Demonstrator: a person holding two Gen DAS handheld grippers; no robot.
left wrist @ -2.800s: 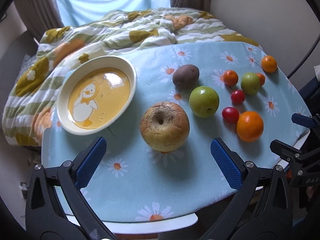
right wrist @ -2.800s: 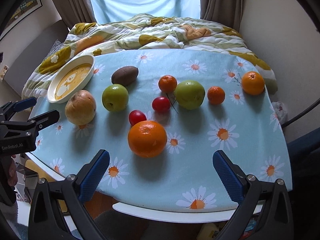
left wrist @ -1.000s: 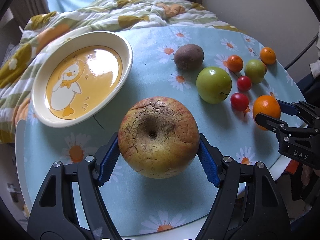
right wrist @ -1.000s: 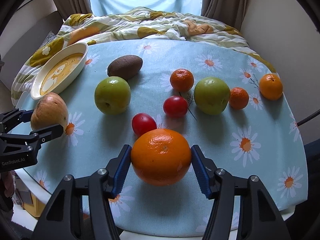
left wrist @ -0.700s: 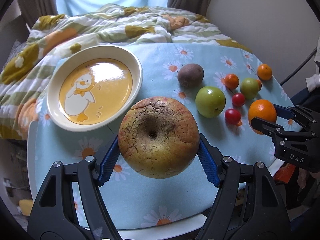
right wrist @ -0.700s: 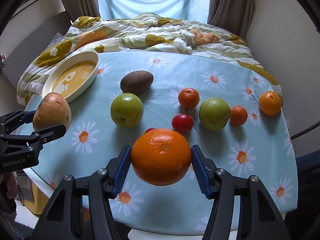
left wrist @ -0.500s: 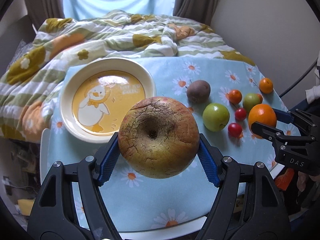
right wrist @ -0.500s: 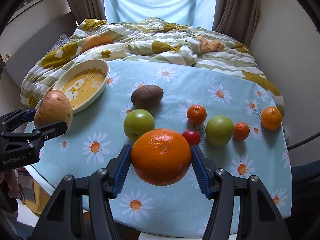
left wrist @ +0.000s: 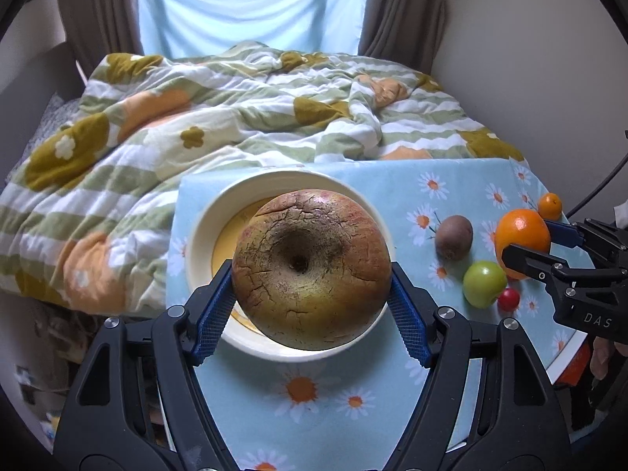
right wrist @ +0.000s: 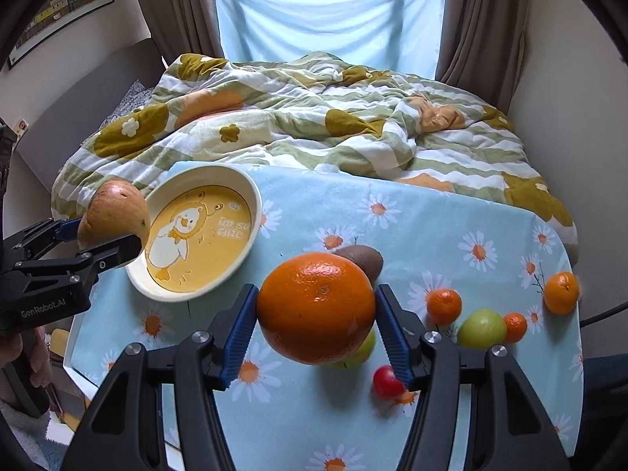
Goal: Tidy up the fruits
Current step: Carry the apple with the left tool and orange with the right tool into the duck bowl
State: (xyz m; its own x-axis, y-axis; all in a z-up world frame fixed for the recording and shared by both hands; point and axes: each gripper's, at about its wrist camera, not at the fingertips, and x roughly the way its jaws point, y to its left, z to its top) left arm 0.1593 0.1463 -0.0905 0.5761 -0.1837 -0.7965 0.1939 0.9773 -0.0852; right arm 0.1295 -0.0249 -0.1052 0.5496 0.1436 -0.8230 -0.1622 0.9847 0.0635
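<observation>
The cracked apple [left wrist: 312, 271] was clamped in the left claw [left wrist: 312, 298] above the duck plate [right wrist: 251, 196]; a short release could have rolled it off the tabletop [right wrist: 451, 212]. The orange [right wrist: 316, 308], pinched in the right claw [right wrist: 316, 325], could have slipped onto the kiwi [right wrist: 365, 261].

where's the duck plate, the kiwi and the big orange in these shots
duck plate [right wrist: 178, 235]: right wrist view, on the duck picture in its well
kiwi [left wrist: 454, 236]: left wrist view, middle of its brown skin
big orange [right wrist: 316, 308]: right wrist view, centre of the peel, between the blue pads
</observation>
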